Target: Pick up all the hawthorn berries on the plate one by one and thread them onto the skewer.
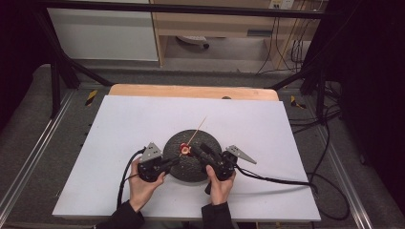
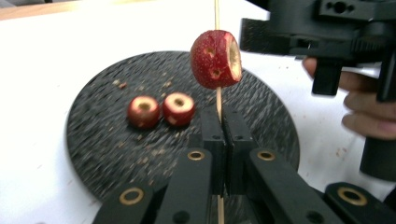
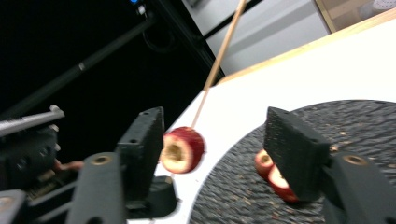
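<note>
left gripper view puts us right over the left gripper (image 2: pixel 223 140), fingers pressed tight on the wooden skewer (image 2: pixel 218 100), one cored red fruit (image 2: pixel 215 59) already threaded and hanging clear above the plate. right gripper (image 3: pixel 215 154) has its fingers spread wide around that fruit, pressing nothing. beyond, on the black plate (image 2: pixel 98 144), two more fruits (image 2: pixel 161 110) wait side by side for threading, by my read.
</note>
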`<state>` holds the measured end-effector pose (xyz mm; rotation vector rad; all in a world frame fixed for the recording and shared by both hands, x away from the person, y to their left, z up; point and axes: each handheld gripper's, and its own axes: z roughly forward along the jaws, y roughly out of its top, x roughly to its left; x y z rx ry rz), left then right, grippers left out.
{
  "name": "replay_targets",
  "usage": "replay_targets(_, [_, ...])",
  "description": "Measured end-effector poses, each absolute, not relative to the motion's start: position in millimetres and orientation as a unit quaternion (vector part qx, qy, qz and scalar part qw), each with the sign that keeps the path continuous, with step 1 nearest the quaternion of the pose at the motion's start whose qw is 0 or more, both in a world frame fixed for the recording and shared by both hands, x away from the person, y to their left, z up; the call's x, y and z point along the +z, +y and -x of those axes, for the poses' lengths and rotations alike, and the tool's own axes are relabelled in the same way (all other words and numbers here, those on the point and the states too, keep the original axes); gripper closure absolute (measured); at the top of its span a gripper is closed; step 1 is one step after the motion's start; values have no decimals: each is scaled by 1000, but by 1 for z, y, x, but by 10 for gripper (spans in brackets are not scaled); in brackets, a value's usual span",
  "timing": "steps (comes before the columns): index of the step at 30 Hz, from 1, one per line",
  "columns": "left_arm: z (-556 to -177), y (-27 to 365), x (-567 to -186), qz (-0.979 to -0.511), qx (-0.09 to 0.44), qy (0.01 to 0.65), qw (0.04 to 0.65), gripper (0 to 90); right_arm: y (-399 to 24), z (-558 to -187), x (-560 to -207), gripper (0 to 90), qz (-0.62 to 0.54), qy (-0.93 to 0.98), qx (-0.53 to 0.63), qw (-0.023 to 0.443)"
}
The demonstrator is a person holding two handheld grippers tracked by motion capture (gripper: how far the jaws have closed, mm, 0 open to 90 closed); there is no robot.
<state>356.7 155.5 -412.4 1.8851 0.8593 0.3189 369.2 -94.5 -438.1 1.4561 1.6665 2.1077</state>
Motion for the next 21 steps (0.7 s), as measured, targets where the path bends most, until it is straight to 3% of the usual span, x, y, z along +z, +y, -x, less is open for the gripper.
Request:
replay_targets(8, [-349, 186, -420, -784, 126, 362, 488, 884, -100, -377, -438, 147, -464, 618, 631, 60])
replay_targets(13, [-343, 204, -424, -785, 126, 367, 484, 884, -101, -382, -442, 86, -457, 665, 587, 59])
replay_targets(21, [-336, 226, -429, -791, 129, 366, 473, 883, -106, -389, -443, 66, -440, 716, 539, 65])
